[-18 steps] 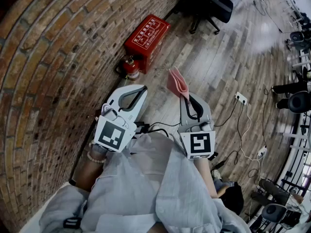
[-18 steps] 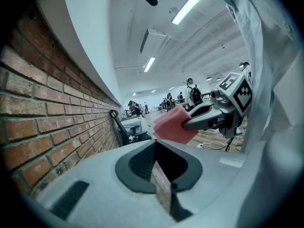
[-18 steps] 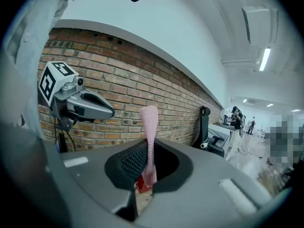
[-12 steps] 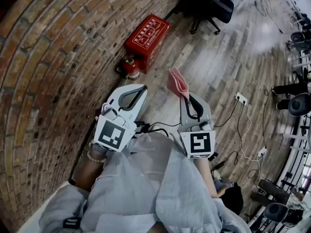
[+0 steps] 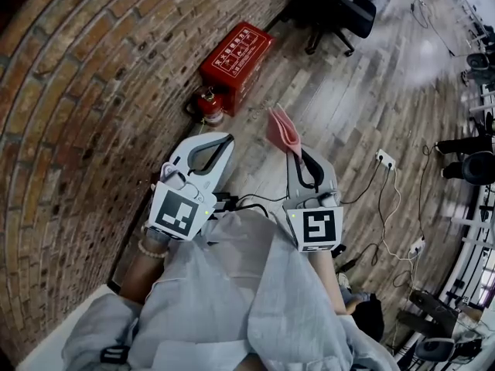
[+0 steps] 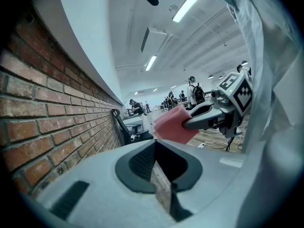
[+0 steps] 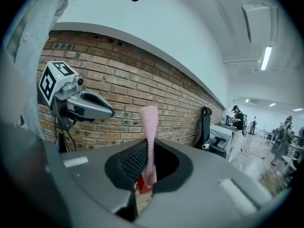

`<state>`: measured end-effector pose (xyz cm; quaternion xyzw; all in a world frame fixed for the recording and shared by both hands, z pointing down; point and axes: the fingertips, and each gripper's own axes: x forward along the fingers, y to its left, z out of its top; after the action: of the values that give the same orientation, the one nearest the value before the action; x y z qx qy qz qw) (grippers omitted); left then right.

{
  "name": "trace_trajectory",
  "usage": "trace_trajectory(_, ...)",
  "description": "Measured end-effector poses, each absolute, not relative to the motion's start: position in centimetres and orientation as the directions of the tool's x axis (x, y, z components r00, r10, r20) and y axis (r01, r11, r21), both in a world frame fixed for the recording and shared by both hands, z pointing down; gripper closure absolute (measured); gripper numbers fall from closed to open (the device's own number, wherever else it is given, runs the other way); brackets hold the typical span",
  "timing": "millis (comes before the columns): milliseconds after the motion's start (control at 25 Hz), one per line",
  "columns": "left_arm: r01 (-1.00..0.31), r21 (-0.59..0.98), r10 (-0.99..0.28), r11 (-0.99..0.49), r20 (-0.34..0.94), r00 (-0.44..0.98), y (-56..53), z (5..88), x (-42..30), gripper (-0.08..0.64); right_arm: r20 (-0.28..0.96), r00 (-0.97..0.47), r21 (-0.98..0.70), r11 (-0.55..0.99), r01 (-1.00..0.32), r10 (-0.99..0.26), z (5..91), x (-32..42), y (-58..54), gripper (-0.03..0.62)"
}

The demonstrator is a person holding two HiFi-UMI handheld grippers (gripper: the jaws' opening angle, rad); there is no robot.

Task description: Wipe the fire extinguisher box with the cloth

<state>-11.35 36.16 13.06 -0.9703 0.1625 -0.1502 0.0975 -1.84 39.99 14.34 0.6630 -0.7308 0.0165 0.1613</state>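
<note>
The red fire extinguisher box lies on the wooden floor against the brick wall, with a small red extinguisher at its near end. My right gripper is shut on a folded pink cloth that sticks up past its tips, held in the air well short of the box. In the right gripper view the cloth stands upright between the jaws of that gripper, and a bit of the red box shows through the gap. My left gripper is shut and holds nothing, beside the right one.
A brick wall runs along the left. A black office chair stands beyond the box. A power strip and white cables lie on the floor to the right. People and desks show far off in both gripper views.
</note>
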Motion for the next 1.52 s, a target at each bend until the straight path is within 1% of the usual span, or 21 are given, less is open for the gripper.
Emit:
trace_trajectory(640,-0.385,-0.273,-0.450,-0.882,0.242,0.860,39.3,12.3,-7.6,0.563,0.261,-0.175,0.190,0.228,-0.955,-0.949,15.6,1.9,43.4,0.571)
trace_trajectory(880,-0.395,-0.274,-0.463,-0.877,0.260,0.847,39.8,13.2,-7.6,0.563,0.256,-0.173,0.171,0.221,-0.960,-0.951,16.5,2.7,43.2,0.571)
trace_trajectory(1240,-0.373,-0.258,-0.435,-0.891,0.255,0.863,35.0,14.3,-6.0,0.563,0.272,-0.144,0.182,0.198,-0.963,-0.952,17.4,4.2,38.6,0.571)
trace_trajectory(1520,-0.325,-0.244,-0.382,-0.914,0.247,0.890,26.3,14.6,-3.8,0.563,0.298,-0.088,0.185,0.148,-0.971,-0.950,18.0,6.2,30.9,0.571)
